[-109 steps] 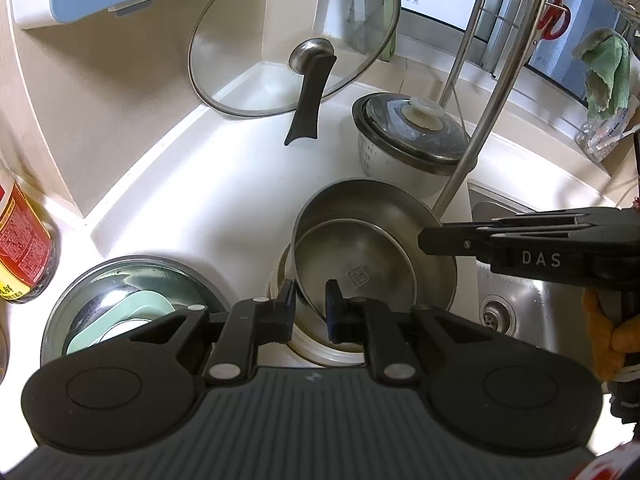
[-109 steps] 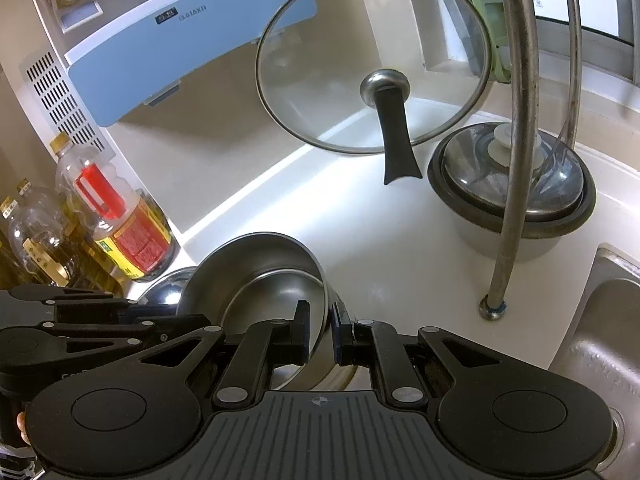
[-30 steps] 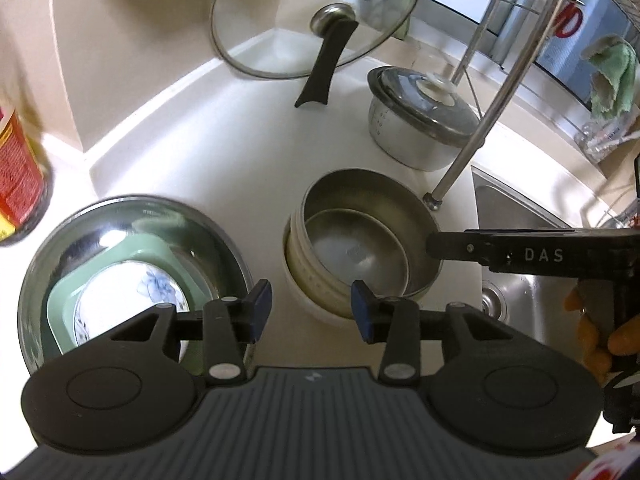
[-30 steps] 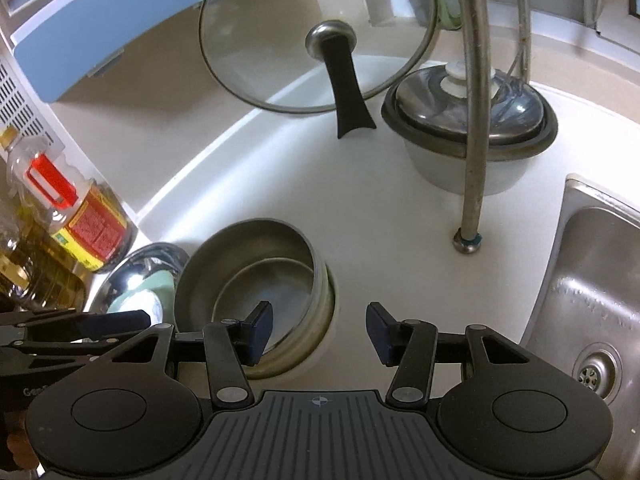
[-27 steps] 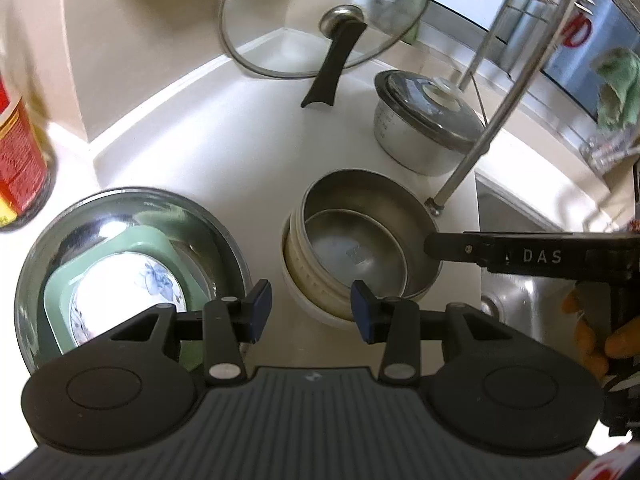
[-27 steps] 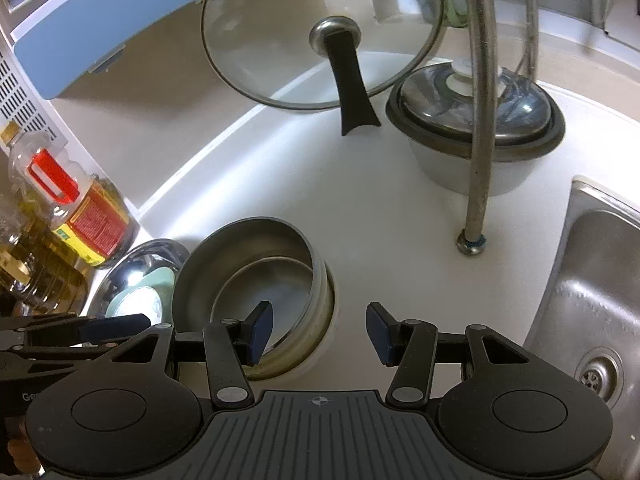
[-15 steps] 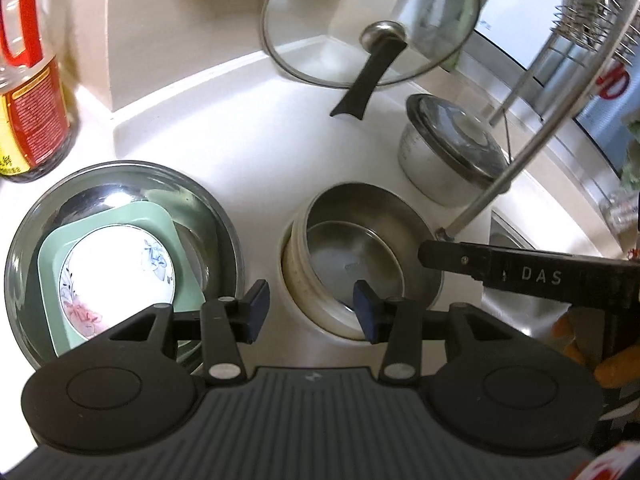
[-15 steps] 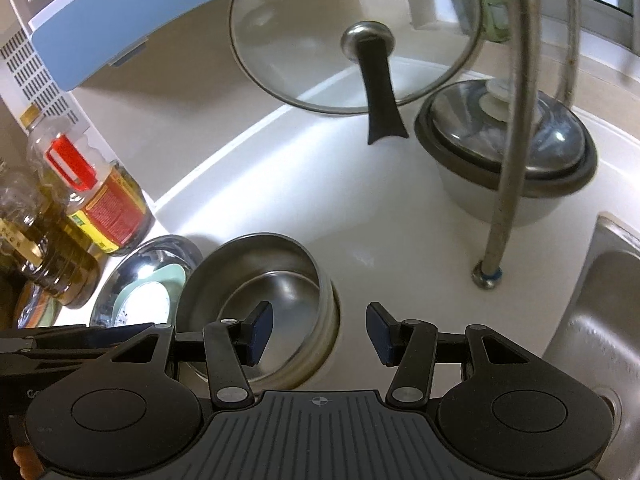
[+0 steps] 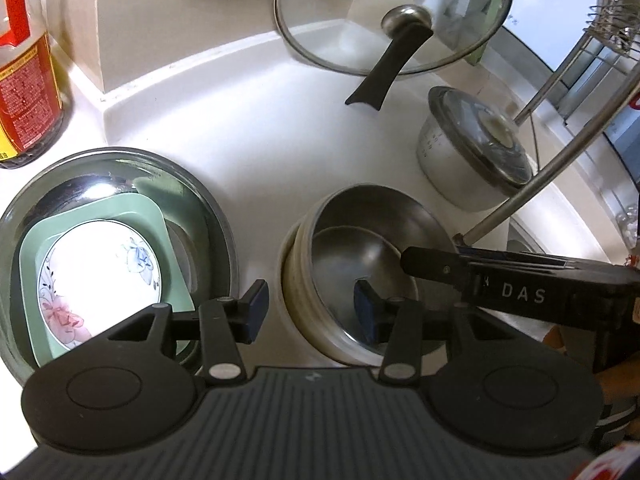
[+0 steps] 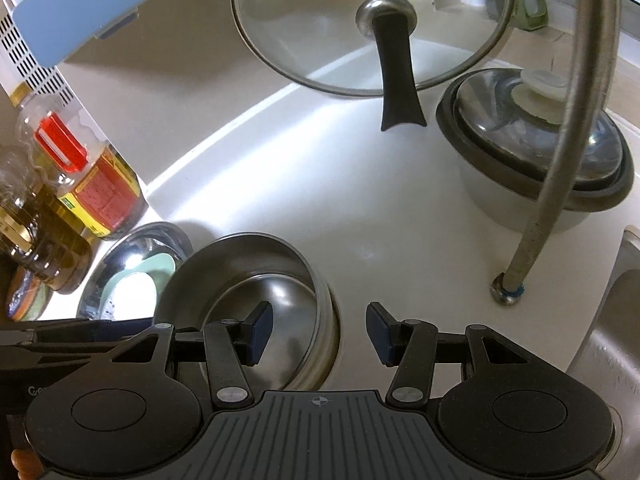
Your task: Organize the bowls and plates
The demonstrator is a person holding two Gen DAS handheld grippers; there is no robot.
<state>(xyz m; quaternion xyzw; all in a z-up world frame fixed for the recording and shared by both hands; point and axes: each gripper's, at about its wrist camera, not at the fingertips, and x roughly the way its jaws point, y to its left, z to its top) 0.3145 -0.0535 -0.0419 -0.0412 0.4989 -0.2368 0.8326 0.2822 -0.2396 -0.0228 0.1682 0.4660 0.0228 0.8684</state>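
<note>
Two steel bowls (image 9: 360, 264) nested | basin (image 9: 208, 208) holds plates (image 9: 96, 268) | both grippers apart, empty

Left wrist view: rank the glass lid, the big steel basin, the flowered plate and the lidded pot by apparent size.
1-2. steel basin and glass lid: similar spans, lid farther, unsure.
3. flowered plate.
4. lidded pot, though farther away.

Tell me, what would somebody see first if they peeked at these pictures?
Probably the stack of nested steel bowls in the middle of the white counter, with both open grippers, left and right, hovering at its rim. Next, the flowered plate on a green square dish inside a big steel basin to the left, and the glass lid leaning on the wall behind.
</note>
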